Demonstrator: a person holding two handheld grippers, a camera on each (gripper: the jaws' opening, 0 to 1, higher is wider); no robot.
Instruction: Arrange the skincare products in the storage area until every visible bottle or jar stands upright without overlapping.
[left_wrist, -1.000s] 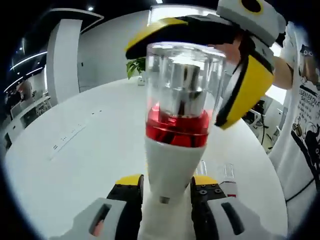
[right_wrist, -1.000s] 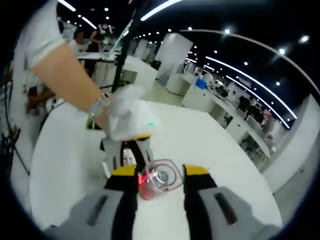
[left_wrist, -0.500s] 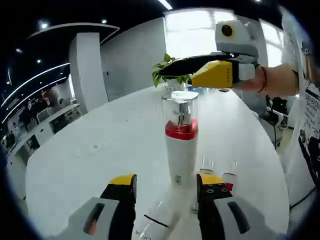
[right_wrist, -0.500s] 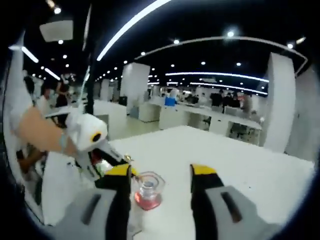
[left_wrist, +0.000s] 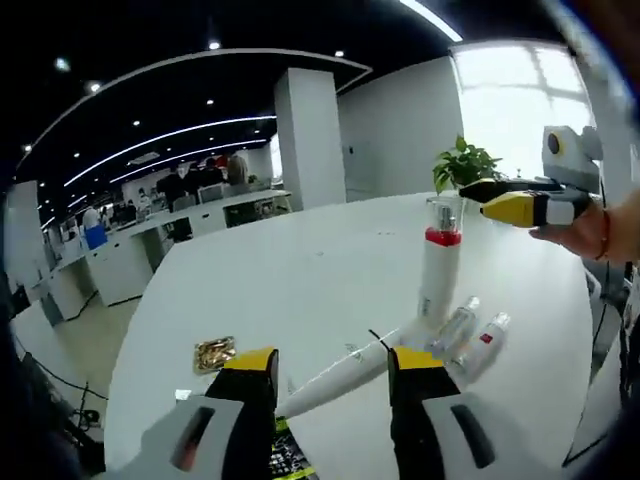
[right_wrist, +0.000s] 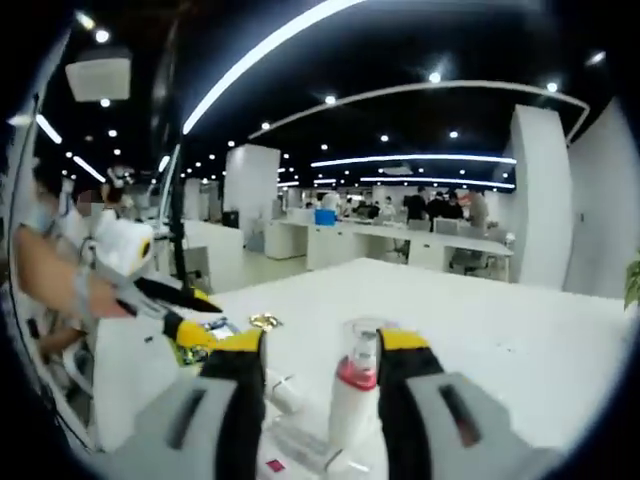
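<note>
Left gripper view: your left tool (left_wrist: 325, 368) hangs above the tabletop (left_wrist: 300, 290) with jaws wide and nothing between them; the pump bottle (left_wrist: 438, 268) with the red band stands upright well ahead; a long white tube (left_wrist: 345, 375) lies flat near its foot, and two small vials (left_wrist: 468, 332) lie tilted just beside it; a gold wrapper (left_wrist: 214, 352) sits off to the left; your right tool (left_wrist: 500, 190) hovers near the bottle's cap, jaws narrow and holding nothing. Right gripper view: the bottle (right_wrist: 352, 395) stands between the parted jaws, untouched.

White bottle (left_wrist: 436, 290), red band, clear cap; white table (left_wrist: 300, 290).
</note>
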